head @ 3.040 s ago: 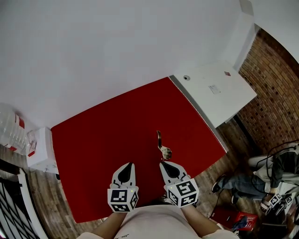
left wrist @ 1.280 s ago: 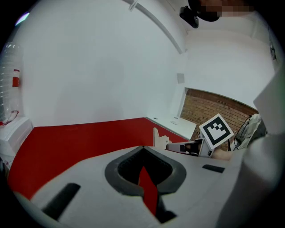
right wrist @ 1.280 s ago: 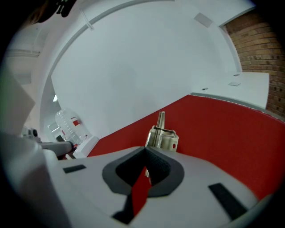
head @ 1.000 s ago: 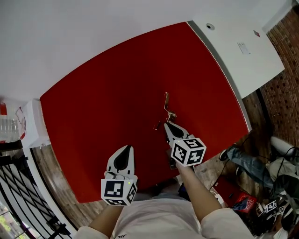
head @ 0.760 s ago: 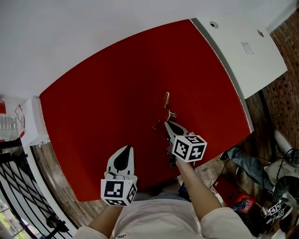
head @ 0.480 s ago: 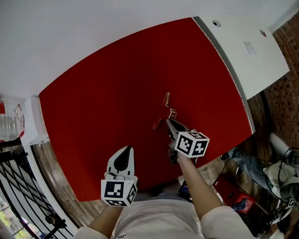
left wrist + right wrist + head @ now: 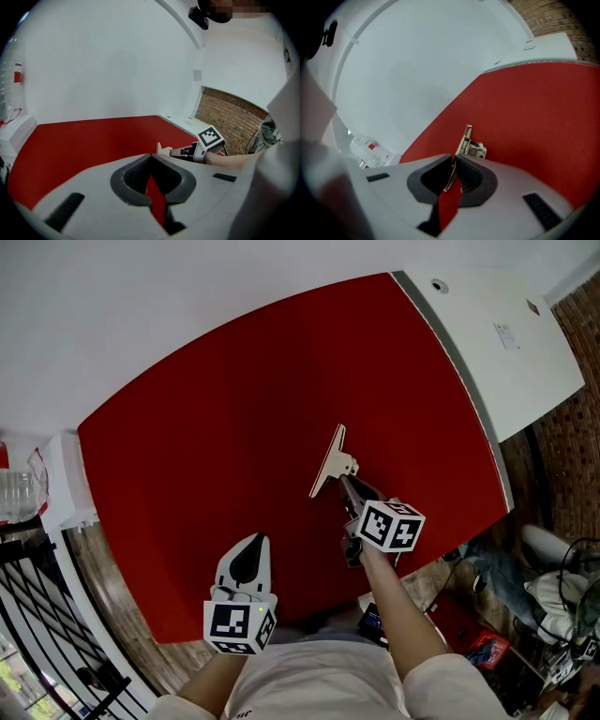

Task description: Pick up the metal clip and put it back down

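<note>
Fingers of left gripper (image 7: 250,540) pressed together, empty, parked near front edge of red bench (image 7: 187,427). Fingers of right gripper (image 7: 346,480) pinching metal clip (image 7: 329,457) by one handle, seemingly lifted off red bench. Pick-up done; setting down yet to do.

Clip (image 7: 330,460): pale silvery metal, with a long flat blade and a small sprung hinge piece at its near end. The right gripper (image 7: 349,486) is pinching it by a thin handle, and the blade is tilting up and away over the middle of the red table (image 7: 206,474).
</note>
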The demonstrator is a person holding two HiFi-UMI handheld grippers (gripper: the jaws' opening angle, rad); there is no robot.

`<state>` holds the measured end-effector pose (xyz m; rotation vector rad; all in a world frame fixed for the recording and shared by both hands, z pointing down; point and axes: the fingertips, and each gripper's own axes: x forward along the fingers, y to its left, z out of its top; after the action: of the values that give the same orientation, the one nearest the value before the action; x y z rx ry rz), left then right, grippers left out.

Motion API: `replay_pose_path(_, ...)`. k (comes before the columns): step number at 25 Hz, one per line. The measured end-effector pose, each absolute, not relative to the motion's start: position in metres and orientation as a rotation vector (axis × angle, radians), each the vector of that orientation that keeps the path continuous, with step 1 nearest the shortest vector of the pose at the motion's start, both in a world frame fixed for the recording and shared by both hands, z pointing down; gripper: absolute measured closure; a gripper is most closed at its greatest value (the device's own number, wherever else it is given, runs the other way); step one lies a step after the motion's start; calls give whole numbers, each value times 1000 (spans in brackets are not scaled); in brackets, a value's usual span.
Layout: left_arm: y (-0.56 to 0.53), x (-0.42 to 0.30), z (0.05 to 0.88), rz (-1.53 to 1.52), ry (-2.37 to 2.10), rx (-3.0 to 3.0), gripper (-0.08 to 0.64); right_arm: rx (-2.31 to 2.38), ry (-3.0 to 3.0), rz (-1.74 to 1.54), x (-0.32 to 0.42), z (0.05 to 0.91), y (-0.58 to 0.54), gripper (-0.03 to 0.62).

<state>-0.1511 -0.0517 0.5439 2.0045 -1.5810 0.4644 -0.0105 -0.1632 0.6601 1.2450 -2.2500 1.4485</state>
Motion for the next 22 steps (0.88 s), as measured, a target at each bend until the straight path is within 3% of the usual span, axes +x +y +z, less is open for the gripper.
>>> replay_pose_path(5, -53, -149, 545, 467, -1575, 2007, 555, 1250, -2229, 1459, -6, 667, -164, 570)
replay_pose_path(10, -52, -149, 547, 474, -1570, 2003, 555, 1250, -2231, 1471, -5, 671, -166, 511)
replay_pose_path(22, -54, -144, 537, 464, -1570, 2035, 555, 1260, -2212, 1409, 11, 662, -158, 503)
